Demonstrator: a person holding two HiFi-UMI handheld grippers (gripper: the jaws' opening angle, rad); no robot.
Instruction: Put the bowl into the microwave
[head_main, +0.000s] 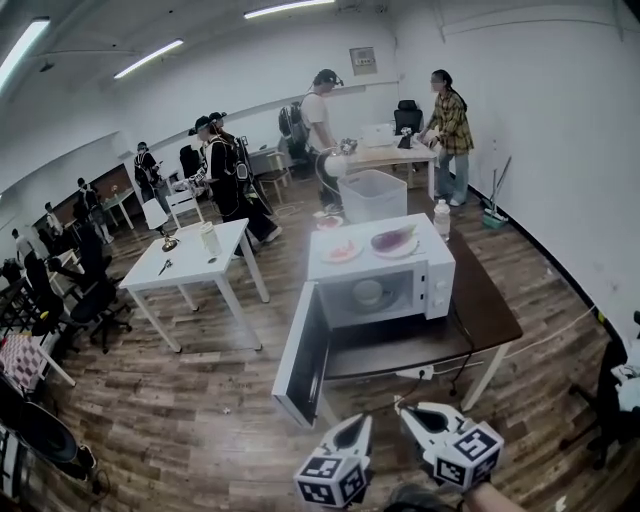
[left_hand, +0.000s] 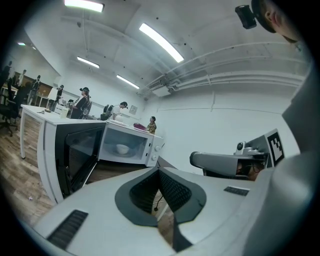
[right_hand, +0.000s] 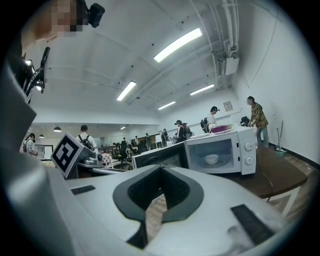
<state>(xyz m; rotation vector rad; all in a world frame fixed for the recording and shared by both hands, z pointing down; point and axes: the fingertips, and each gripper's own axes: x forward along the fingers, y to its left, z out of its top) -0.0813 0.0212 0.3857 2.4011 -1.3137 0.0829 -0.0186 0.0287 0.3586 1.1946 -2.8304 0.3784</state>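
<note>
At the bottom edge of the head view, the left hand-held gripper (left_hand: 159, 172) has its jaws pressed together with nothing between them. The right hand-held gripper (right_hand: 160, 170) beside it is likewise closed and empty. Both are well apart from the desk (head_main: 492, 312). At frame centre, the bowl (head_main: 367, 292) sits inside the microwave (head_main: 437, 270), whose door (head_main: 303, 362) stands wide open toward the lower left.

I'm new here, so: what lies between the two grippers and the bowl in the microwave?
Head view: only wood floor and the dark table's bare front; the microwave door hangs open, so the bowl is unblocked.
</note>
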